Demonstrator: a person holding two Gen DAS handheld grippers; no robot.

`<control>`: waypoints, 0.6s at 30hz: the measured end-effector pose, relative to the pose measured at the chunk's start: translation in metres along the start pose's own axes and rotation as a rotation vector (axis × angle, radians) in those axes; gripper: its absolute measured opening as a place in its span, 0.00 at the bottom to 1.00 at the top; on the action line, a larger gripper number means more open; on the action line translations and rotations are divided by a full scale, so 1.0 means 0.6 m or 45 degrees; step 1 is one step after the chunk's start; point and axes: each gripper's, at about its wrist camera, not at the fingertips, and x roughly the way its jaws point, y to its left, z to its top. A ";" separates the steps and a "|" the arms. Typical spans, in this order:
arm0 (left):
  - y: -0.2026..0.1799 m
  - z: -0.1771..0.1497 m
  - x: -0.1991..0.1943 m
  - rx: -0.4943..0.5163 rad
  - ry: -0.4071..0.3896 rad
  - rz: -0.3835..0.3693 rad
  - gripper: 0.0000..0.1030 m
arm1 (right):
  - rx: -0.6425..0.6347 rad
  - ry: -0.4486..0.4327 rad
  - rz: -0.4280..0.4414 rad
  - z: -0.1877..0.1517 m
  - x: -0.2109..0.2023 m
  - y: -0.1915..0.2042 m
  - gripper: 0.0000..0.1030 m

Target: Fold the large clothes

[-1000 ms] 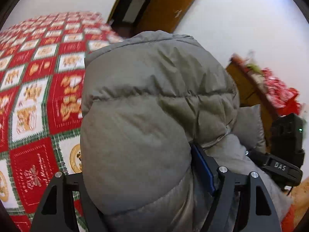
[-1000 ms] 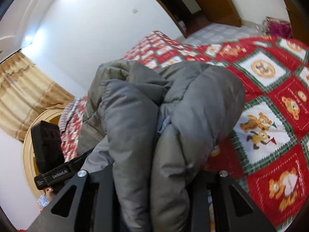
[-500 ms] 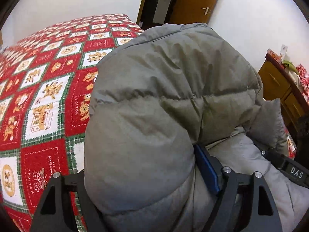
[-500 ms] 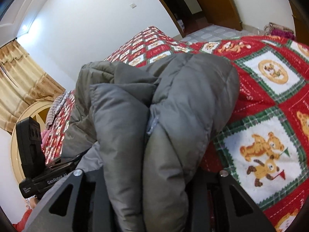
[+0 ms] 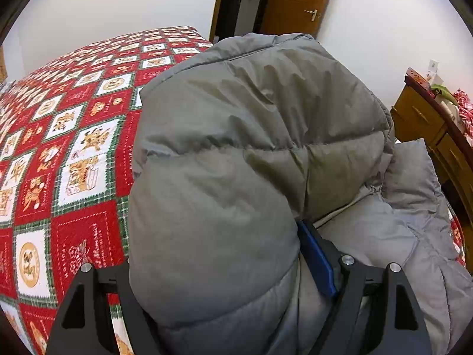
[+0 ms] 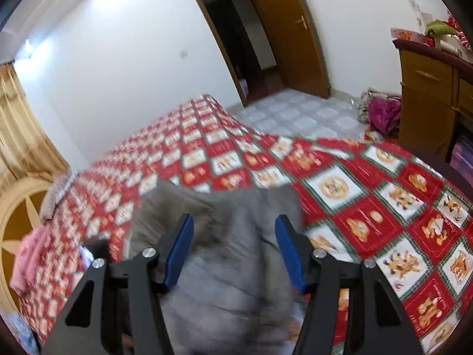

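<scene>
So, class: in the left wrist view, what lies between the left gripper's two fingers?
A thick fold of the grey jacket fills the gap of the left gripper, pressing against the blue pad on one side. The left wrist view shows this.

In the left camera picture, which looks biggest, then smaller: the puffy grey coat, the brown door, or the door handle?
1. Coat, though it sits right by the camera, which swells it.
2. Door
3. Door handle

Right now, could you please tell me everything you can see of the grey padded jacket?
The grey padded jacket is puffy and quilted in stitched bands, its fabric matte and creased. It is bunched in a thick fold on the red patchwork bedspread. The left gripper is clamped on one bulging fold; the right gripper has just opened and stands clear above it.
</scene>
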 end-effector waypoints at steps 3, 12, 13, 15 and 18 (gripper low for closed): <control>-0.008 -0.006 -0.008 0.018 -0.010 0.033 0.78 | -0.014 0.082 -0.087 0.004 0.068 0.040 0.54; -0.004 -0.005 -0.008 0.066 -0.024 0.041 0.81 | -0.050 0.169 -0.356 -0.082 0.195 -0.017 0.19; -0.005 -0.004 -0.006 0.069 -0.028 0.045 0.82 | -0.086 0.168 -0.372 -0.087 0.197 -0.018 0.19; -0.005 -0.001 0.000 0.071 -0.036 0.070 0.89 | -0.144 0.158 -0.392 -0.104 0.201 -0.023 0.19; -0.005 0.001 0.008 0.081 -0.041 0.102 0.95 | -0.179 0.163 -0.397 -0.117 0.206 -0.026 0.19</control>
